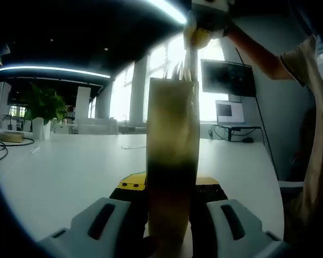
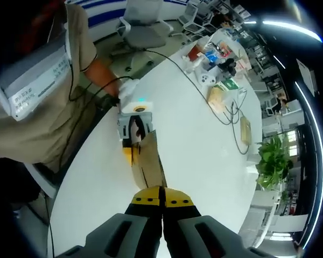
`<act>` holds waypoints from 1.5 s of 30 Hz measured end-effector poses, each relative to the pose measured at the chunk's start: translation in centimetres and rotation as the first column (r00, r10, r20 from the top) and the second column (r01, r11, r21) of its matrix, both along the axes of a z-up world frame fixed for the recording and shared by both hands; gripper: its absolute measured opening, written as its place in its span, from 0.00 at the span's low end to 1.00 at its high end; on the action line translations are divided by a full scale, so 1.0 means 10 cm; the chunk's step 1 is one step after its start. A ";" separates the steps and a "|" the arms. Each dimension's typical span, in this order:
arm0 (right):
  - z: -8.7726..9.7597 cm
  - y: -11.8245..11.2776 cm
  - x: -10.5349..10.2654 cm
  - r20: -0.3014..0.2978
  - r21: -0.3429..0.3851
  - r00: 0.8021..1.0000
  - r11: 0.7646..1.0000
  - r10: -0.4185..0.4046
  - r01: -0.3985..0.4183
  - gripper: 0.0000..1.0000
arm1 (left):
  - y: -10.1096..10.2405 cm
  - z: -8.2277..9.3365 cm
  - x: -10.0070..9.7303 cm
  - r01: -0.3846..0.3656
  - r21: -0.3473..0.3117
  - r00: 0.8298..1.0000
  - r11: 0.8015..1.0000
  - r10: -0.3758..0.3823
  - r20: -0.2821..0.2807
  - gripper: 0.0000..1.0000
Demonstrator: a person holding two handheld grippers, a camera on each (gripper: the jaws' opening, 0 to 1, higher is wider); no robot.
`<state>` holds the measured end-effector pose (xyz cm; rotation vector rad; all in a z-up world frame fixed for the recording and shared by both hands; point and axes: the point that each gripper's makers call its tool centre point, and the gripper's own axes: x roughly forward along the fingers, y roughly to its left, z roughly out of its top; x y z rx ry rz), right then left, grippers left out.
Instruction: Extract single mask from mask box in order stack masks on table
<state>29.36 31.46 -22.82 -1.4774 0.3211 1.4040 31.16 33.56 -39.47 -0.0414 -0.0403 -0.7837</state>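
The tall brown cardboard mask box (image 1: 172,161) stands upright on the white worktop (image 1: 59,172), and it serves here as the landmark. In the left gripper view the left gripper (image 1: 169,215) has its grey jaws set on either side of the lower part of the box, closed in against its two faces so that the box is pinched between them. Pale mask edges (image 1: 178,70) stick up out of the open top of the box. Directly above that top the right gripper (image 1: 196,37) comes down from overhead, its yellow tip touching or just at the mask edges; whether it grips one cannot be told from this angle. A person's bare forearm (image 1: 258,54) reaches to it from the right of the box.

In the right gripper view the right gripper (image 2: 162,201) looks down along the box, and its two yellow-tipped jaws are pressed together with only a thin seam between them, right at the near end of the box; a thin layer may be held in the seam, but that cannot be made out. At the far end of the box the left gripper (image 2: 133,129) clasps it, held by the person's hand (image 2: 118,86). Well beyond the box a green potted plant (image 2: 272,161) stands at the worktop edge.
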 end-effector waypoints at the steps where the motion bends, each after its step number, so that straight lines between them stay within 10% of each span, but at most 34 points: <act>1: 0.02 -0.01 0.00 0.002 -0.001 1.000 1.000 0.000 0.000 0.00 | 0.00 0.00 0.00 0.000 0.000 1.000 1.000 0.000 0.000 0.19; 34: 0.77 -0.24 -0.01 0.102 0.095 0.990 0.992 -0.092 0.082 0.00 | 0.00 -0.01 0.00 0.000 0.005 1.000 1.000 0.000 0.001 0.19; 45: 0.75 -0.55 -0.01 0.100 0.095 0.983 0.985 -0.157 0.148 0.00 | 0.00 -0.01 -0.01 0.000 0.007 1.000 1.000 0.000 0.001 0.19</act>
